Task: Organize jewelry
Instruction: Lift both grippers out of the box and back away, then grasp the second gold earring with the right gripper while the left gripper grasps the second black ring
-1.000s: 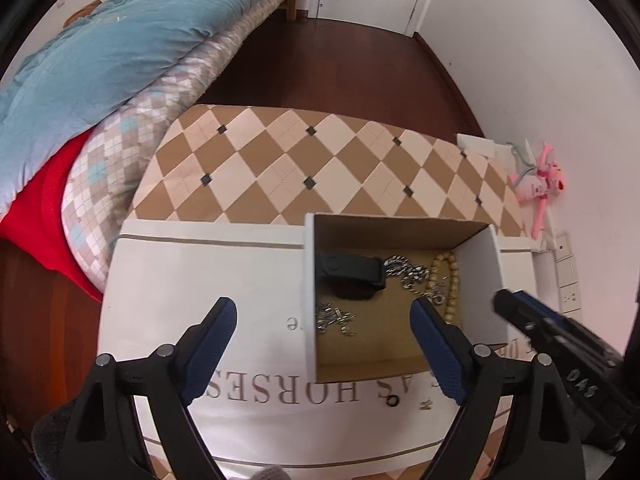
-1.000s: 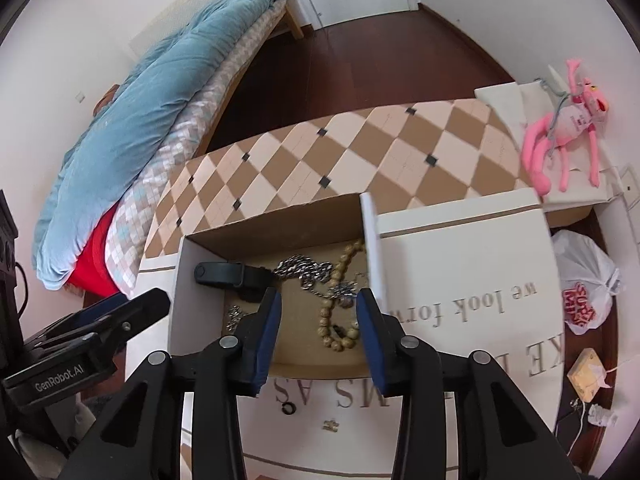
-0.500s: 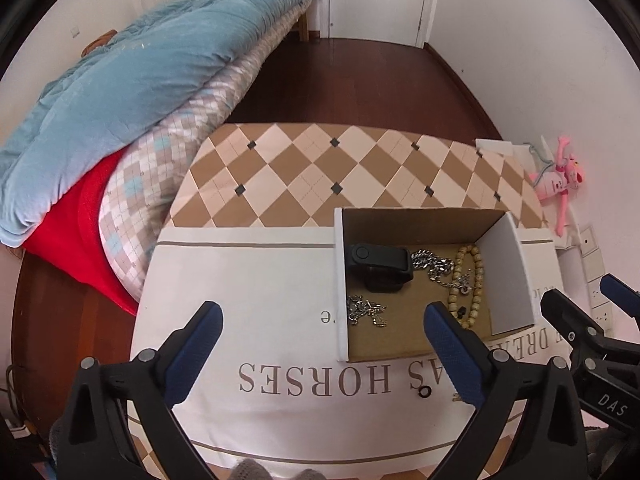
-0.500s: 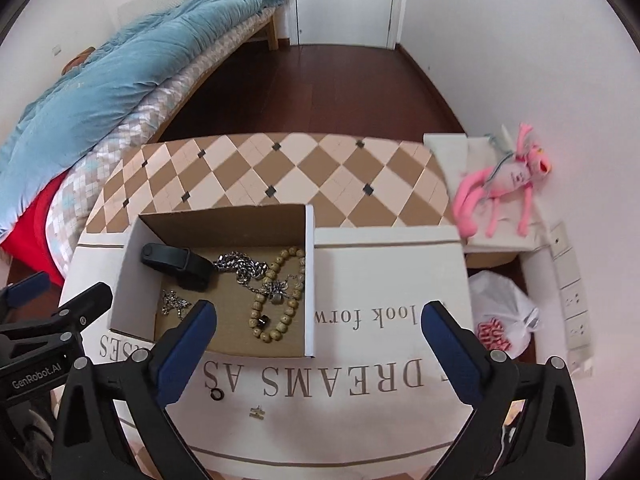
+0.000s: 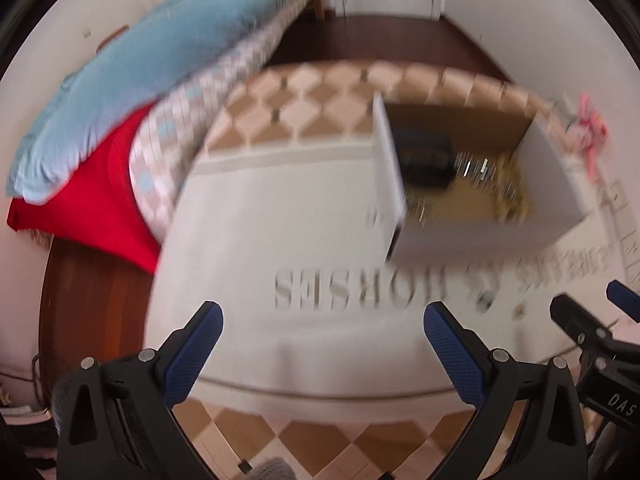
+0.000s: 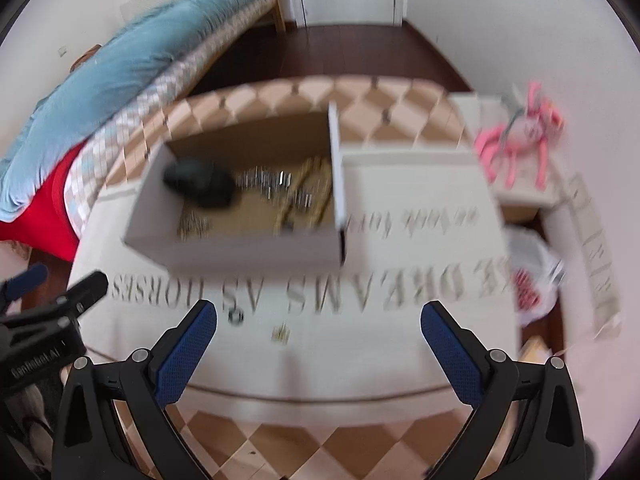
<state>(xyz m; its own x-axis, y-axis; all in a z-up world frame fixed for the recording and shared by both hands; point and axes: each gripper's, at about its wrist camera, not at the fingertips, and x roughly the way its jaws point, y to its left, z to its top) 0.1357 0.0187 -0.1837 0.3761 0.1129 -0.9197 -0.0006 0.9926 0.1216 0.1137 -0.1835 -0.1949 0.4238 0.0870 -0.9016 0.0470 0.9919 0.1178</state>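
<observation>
An open cardboard box [image 6: 240,246] [image 5: 472,236] stands on a white lettered cloth [image 6: 400,248]. It holds a black watch [image 6: 200,182], a silver chain [image 6: 264,180], a wooden bead string [image 6: 308,188] and a small silver piece [image 6: 194,224]. A small dark ring [image 6: 236,316] and a tiny gold piece [image 6: 281,333] lie on the cloth in front of the box. My right gripper [image 6: 318,338] is open and empty above the cloth's near edge. My left gripper [image 5: 322,340] is open and empty, left of the box. Both views are motion-blurred.
The cloth lies on a checked table [image 5: 320,440]. A bed with a blue quilt [image 5: 140,56] and red sheet [image 5: 92,200] is at the left. A pink plush toy [image 6: 520,136] sits on a white stand at the right, a plastic bag [image 6: 532,280] below it.
Both grippers have pulled back and up from the box. The right gripper opened wide from a narrow gap over the box. The box contents look unmoved.
</observation>
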